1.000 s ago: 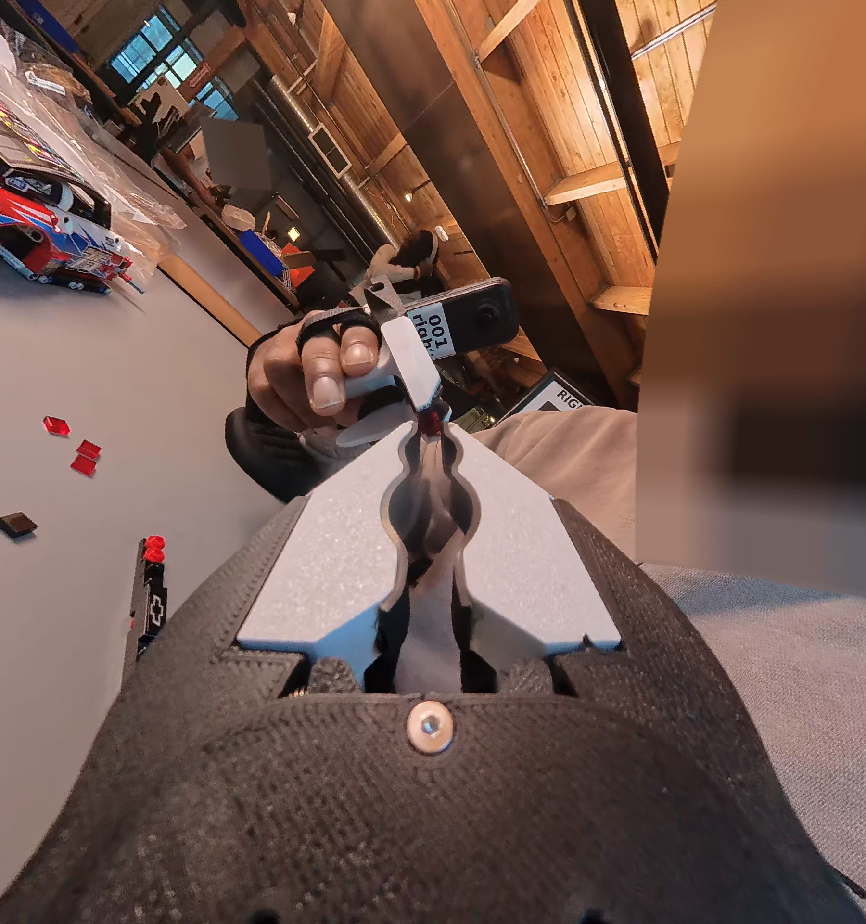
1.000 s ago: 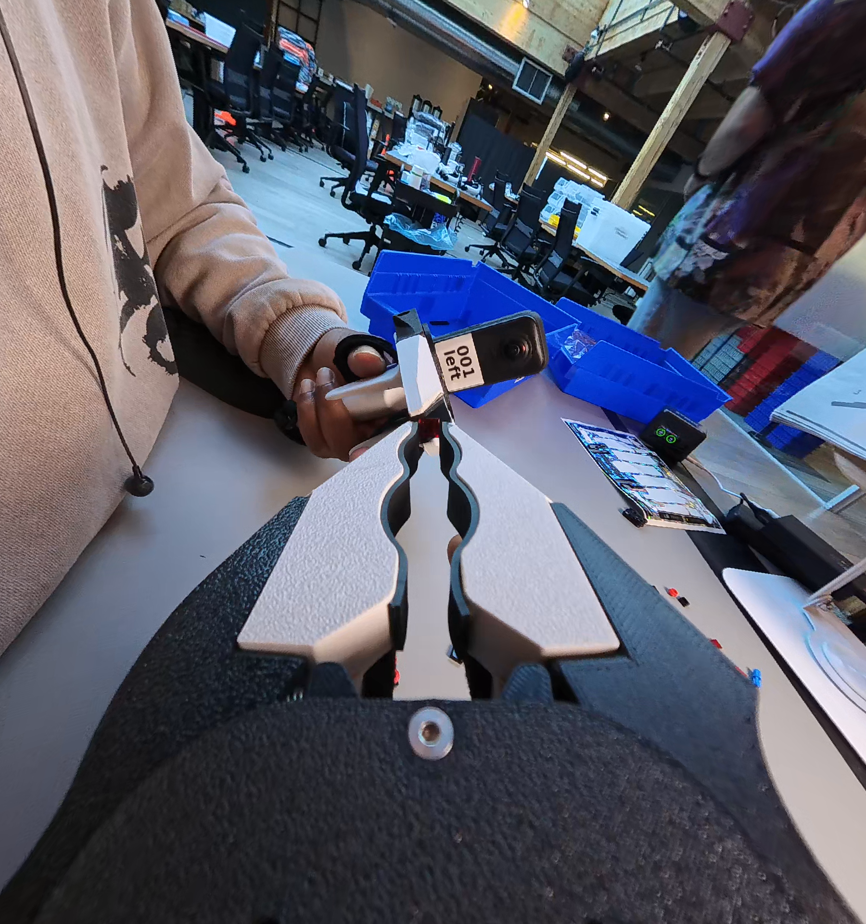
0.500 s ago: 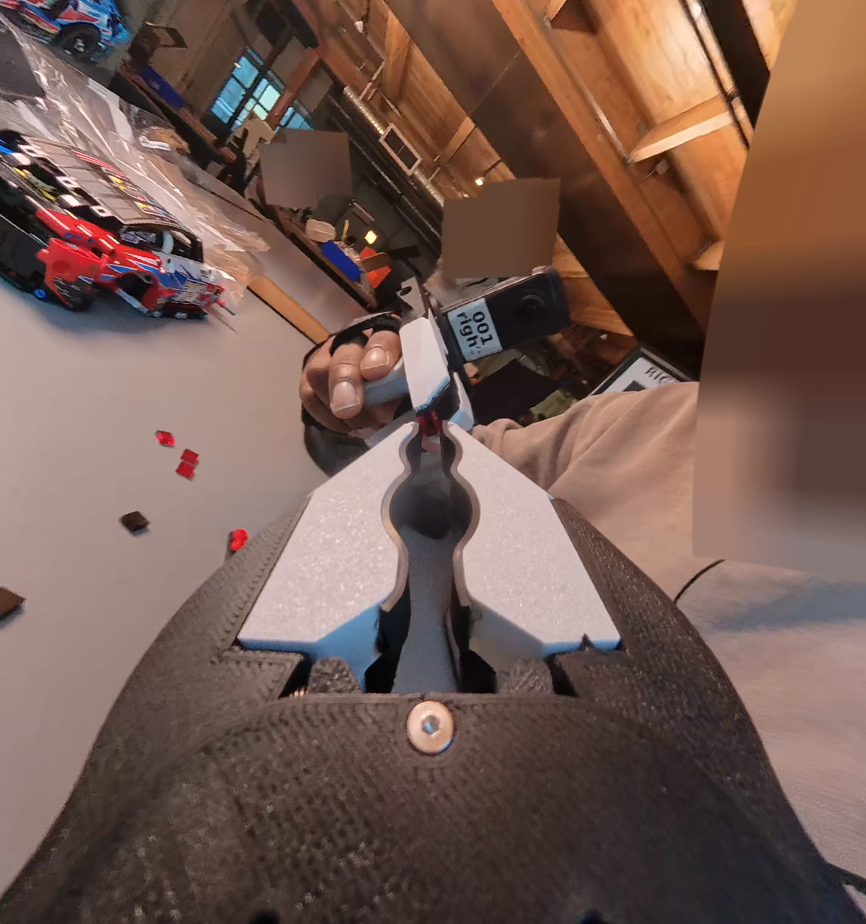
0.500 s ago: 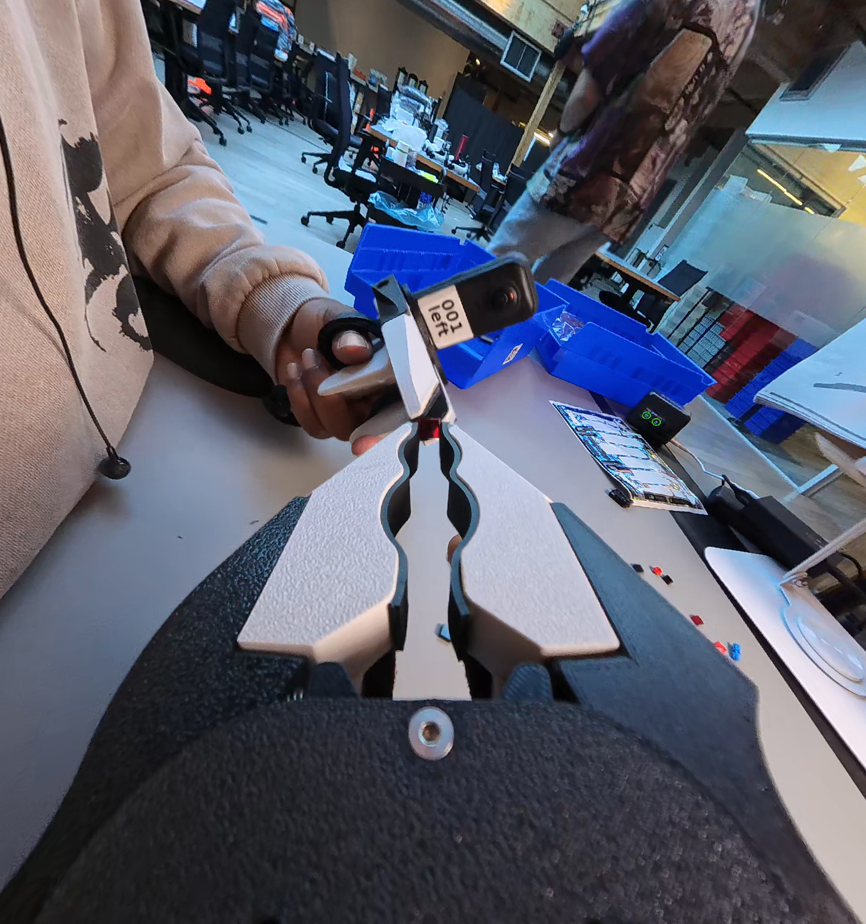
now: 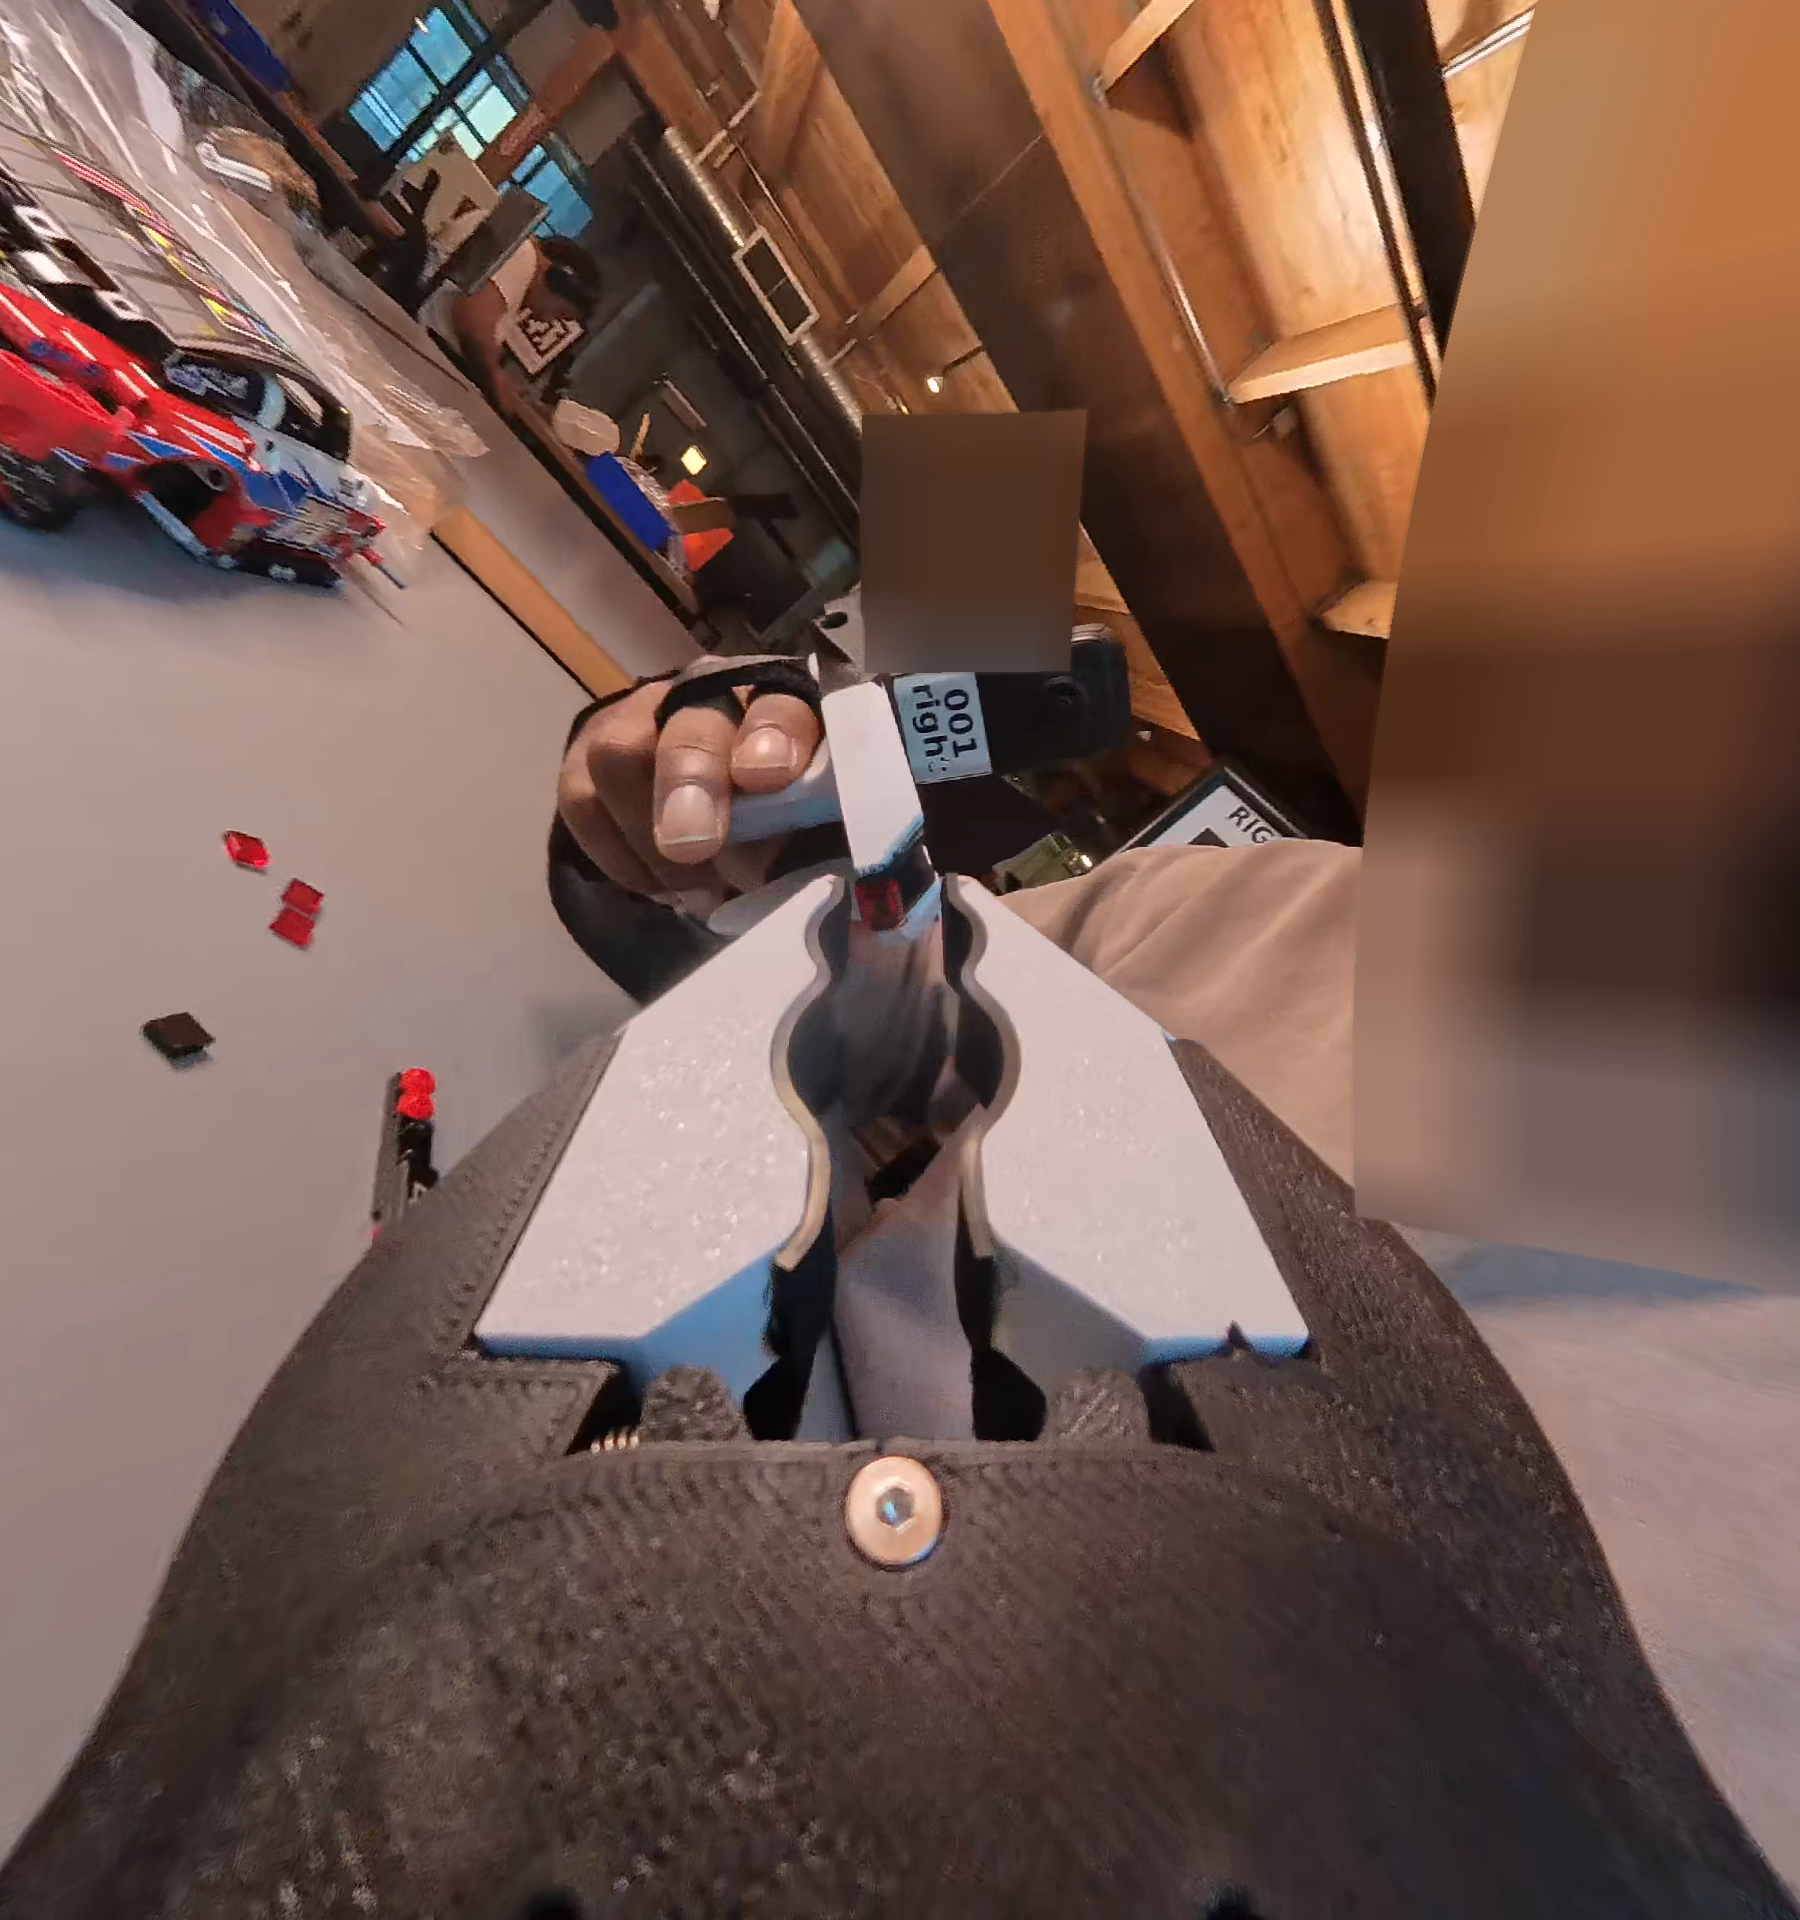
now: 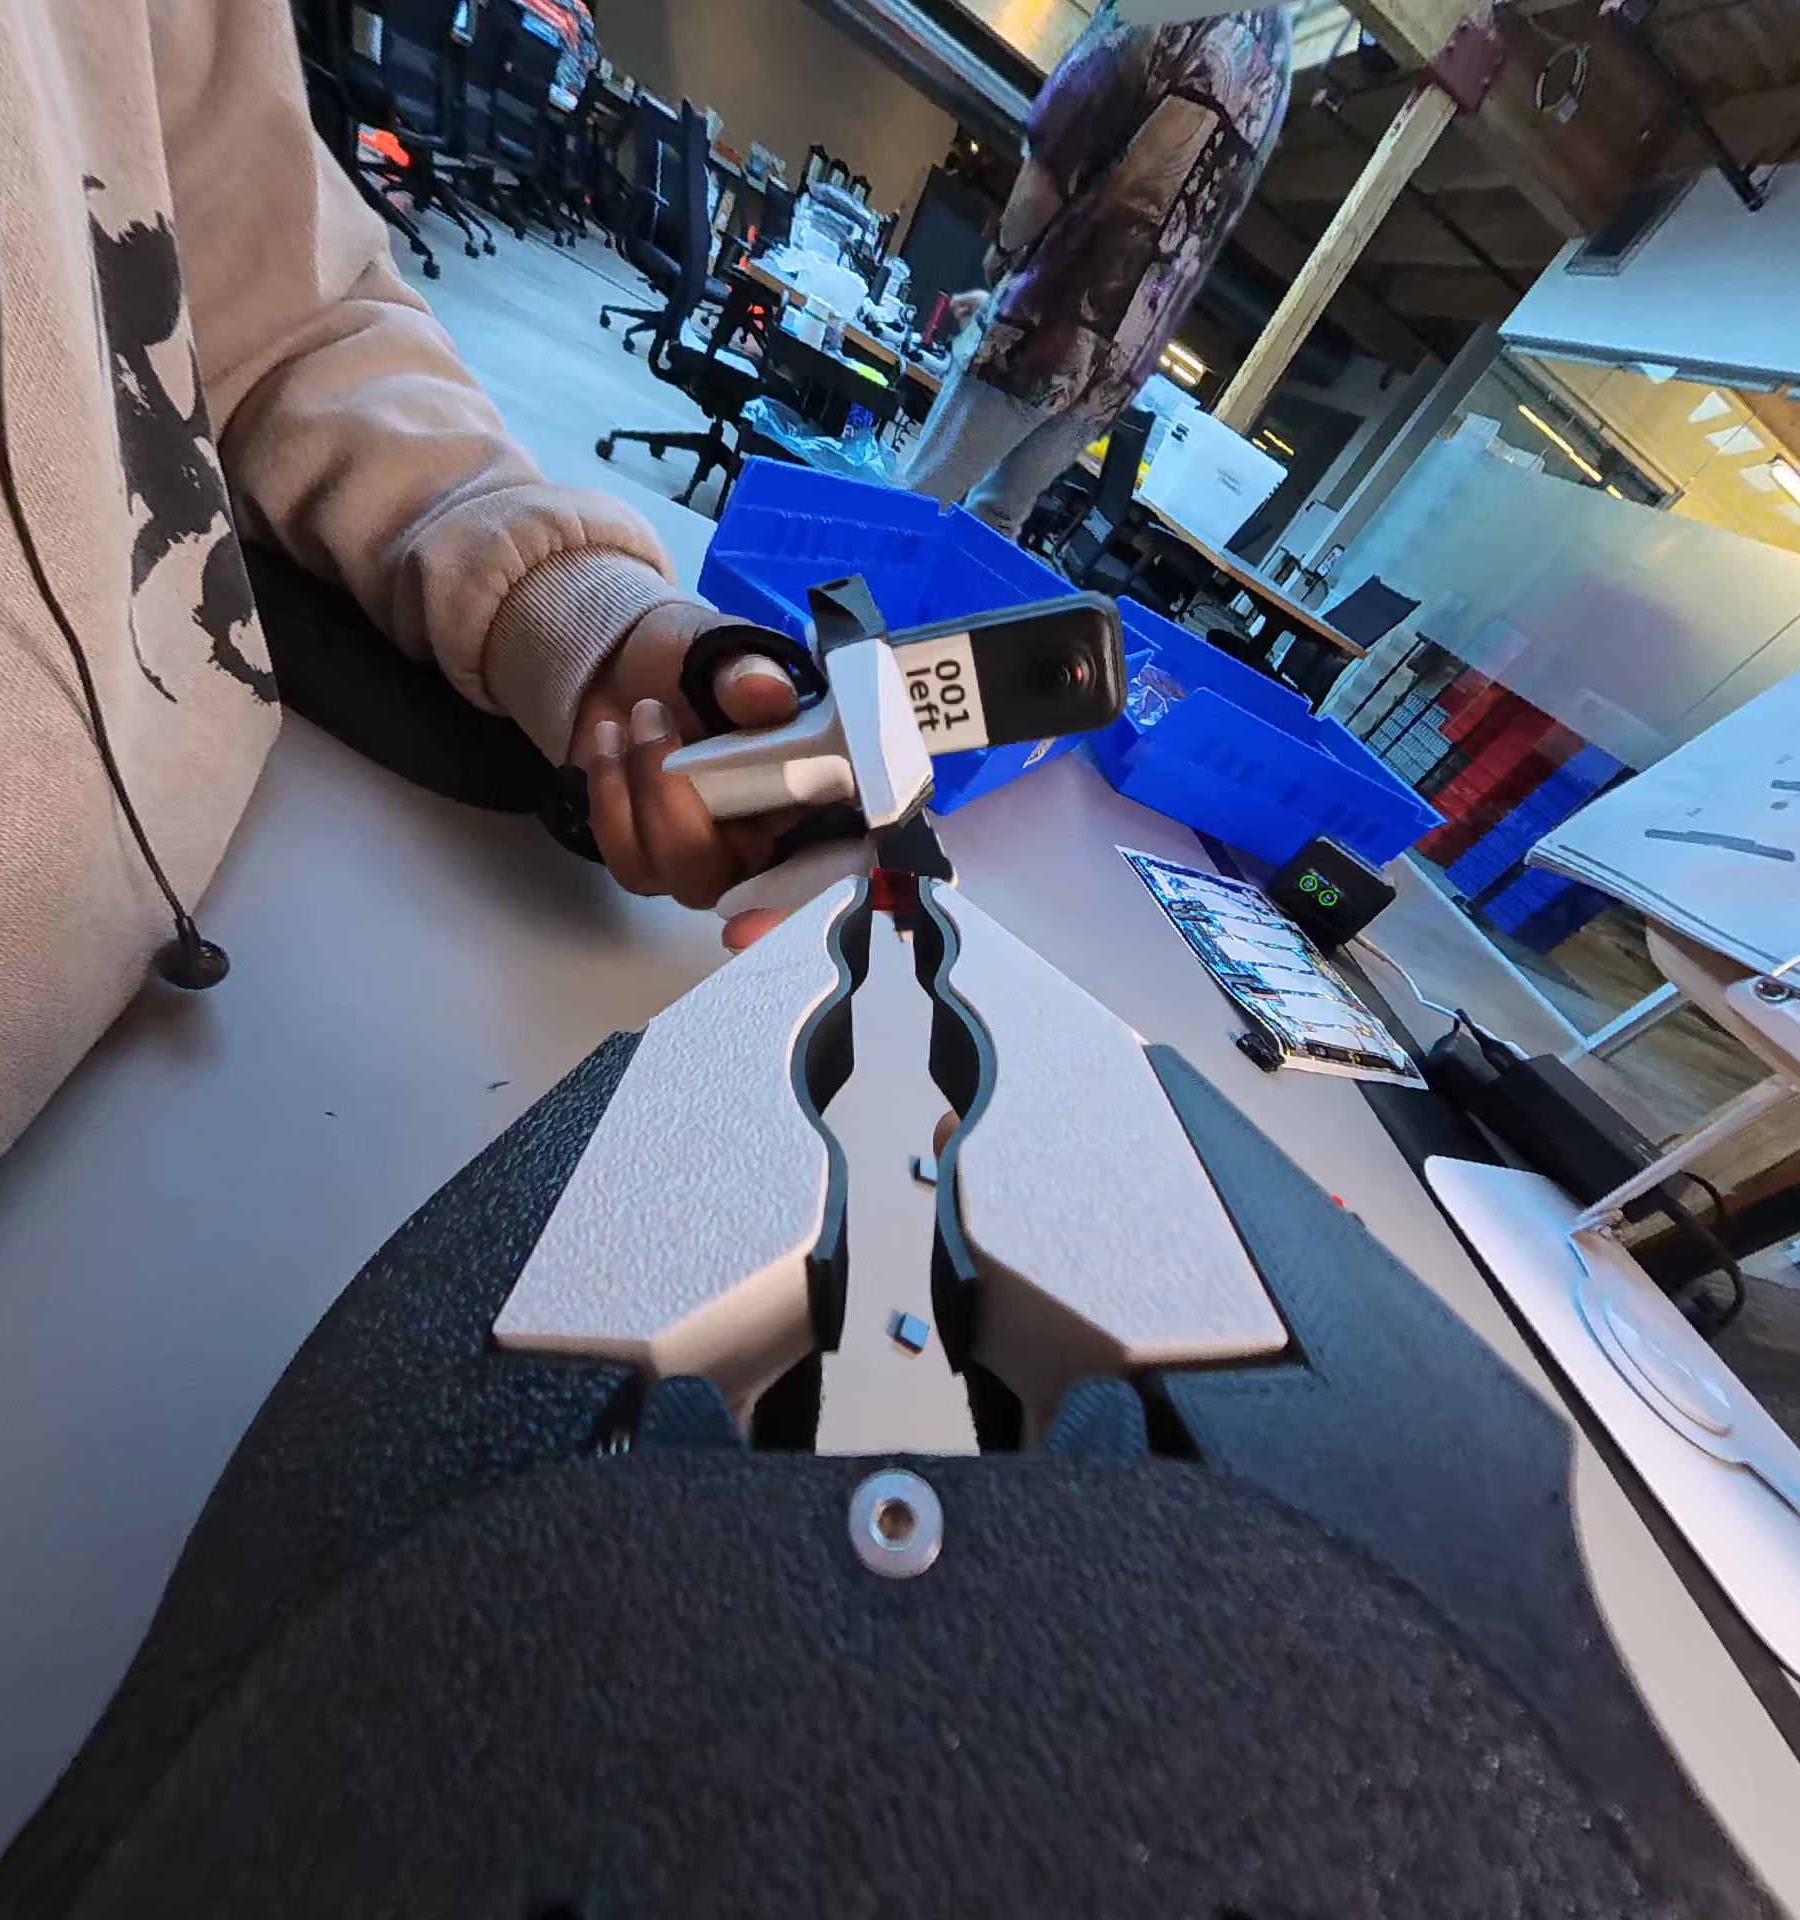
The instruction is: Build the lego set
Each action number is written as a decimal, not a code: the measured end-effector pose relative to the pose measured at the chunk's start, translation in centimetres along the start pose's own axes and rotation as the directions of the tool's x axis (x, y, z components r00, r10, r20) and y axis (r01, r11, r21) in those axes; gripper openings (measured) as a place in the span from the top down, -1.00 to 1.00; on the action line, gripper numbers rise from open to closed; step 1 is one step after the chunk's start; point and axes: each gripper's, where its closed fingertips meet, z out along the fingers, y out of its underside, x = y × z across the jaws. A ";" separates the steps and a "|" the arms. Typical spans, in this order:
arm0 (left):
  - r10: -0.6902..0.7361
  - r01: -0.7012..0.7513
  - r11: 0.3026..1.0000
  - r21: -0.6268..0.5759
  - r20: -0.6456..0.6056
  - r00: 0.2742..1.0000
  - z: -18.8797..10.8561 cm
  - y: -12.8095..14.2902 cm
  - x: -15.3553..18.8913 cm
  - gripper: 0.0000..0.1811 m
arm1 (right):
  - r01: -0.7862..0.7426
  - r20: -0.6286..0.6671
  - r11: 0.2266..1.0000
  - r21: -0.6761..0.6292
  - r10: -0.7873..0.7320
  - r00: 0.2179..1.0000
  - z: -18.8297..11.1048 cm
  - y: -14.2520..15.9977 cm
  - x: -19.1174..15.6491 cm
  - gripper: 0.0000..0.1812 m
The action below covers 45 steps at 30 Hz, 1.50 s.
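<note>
1. While you hold both tools up off the surface [image 6: 376,1039], the small red brick [image 5: 877,900] sits in the air between the two claw tips; your left claw [image 5: 883,896] and right claw [image 6: 894,902] meet nose to nose on it, well above the loose parts.
2. Your left claw's jaws stand narrowed at the tips with the red brick between them; your right claw's jaws are likewise drawn in around the same piece — which of the two truly bears it, I cannot tell.
3. Judge the brick as very light, rigid and smooth-sided; it will likely slip or pop out if pinched on a corner, so take it flat across two opposite faces, studs left free.
4. Press gently; hard plastic will not crush, but a tiny piece can twist in the pads.
5. Count what lies in the left wrist view: three red tiles [image 5: 298,896], one dark tile [image 5: 177,1036], one black strip with red studs [image 5: 404,1148], and one built red, white and blue car [image 5: 163,457] farther off.
6. Count in the right wrist view: two small grey pieces [image 6: 914,1329] on the surface between your jaws; one printed sheet [image 6: 1260,966]; blue bins [image 6: 1239,748] behind — their number is unclear.
</note>
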 end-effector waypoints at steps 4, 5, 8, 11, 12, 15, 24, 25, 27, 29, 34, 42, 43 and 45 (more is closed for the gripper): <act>-0.030 0.030 1.000 -0.009 -0.030 0.999 0.2 0.2 0.2 0.95 | 0.010 -0.002 1.000 0.018 -0.010 1.000 -0.1 -0.5 0.0 0.94; -0.028 0.027 1.000 -0.013 -0.026 0.999 0.2 0.3 0.2 0.95 | 0.018 -0.002 1.000 0.014 -0.018 1.000 -0.1 -0.5 0.0 0.94; 0.081 -0.078 0.995 -0.055 0.064 0.995 0.1 0.5 -0.5 0.95 | 0.043 -0.001 0.999 -0.016 -0.043 0.999 -0.1 0.2 -0.1 0.94; 0.354 -0.305 0.926 -0.222 0.237 0.905 -0.6 0.9 -2.2 0.94 | 0.077 0.006 0.992 -0.097 -0.076 0.997 0.0 1.8 -0.2 0.95; 0.472 -0.379 0.869 -0.319 0.300 0.829 -1.2 1.1 -3.3 0.94 | 0.074 0.014 0.990 -0.123 -0.073 0.997 -0.1 2.4 -0.2 0.94; 0.753 -0.439 0.634 -0.637 0.379 0.538 -4.5 1.3 -6.8 0.94 | 0.040 0.023 0.982 -0.182 -0.037 0.999 -0.3 3.8 0.1 0.89; 0.820 -0.143 0.428 -0.892 0.317 0.476 -9.7 3.5 -10.3 0.94 | -0.039 0.004 0.958 -0.285 0.041 0.999 -0.3 6.5 0.6 0.91; 0.817 -0.138 0.421 -0.896 0.309 0.487 -9.5 3.8 -10.3 0.94 | -0.051 0.007 0.957 -0.286 0.055 0.998 -0.3 6.6 0.5 0.92; 0.811 -0.135 0.418 -0.899 0.302 0.501 -9.3 4.2 -10.4 0.92 | -0.083 0.004 0.951 -0.299 0.089 0.996 -0.2 6.8 0.5 0.91; 0.804 -0.138 0.425 -0.894 0.303 0.511 -9.2 4.3 -10.4 0.87 | -0.122 0.006 0.943 -0.309 0.131 0.991 -0.1 7.0 0.5 0.91; 0.776 -0.163 0.466 -0.870 0.313 0.548 -9.3 4.3 -9.4 0.67 | -0.202 0.060 0.894 -0.400 0.246 0.967 1.2 7.6 -0.1 0.92; 0.736 -0.197 0.606 -0.771 0.449 0.507 -12.2 1.9 -8.8 0.67 | -0.244 0.129 0.674 -0.698 0.453 0.882 5.1 10.2 -2.2 0.86; 0.731 -0.199 0.616 -0.763 0.457 0.507 -12.5 1.9 -8.8 0.67 | -0.215 0.145 0.666 -0.714 0.441 0.886 5.5 10.5 -2.4 0.85; 0.736 -0.207 0.620 -0.757 0.469 0.488 -13.0 1.7 -8.9 0.69 | -0.149 0.197 0.671 -0.727 0.411 0.890 6.2 10.8 -2.7 0.84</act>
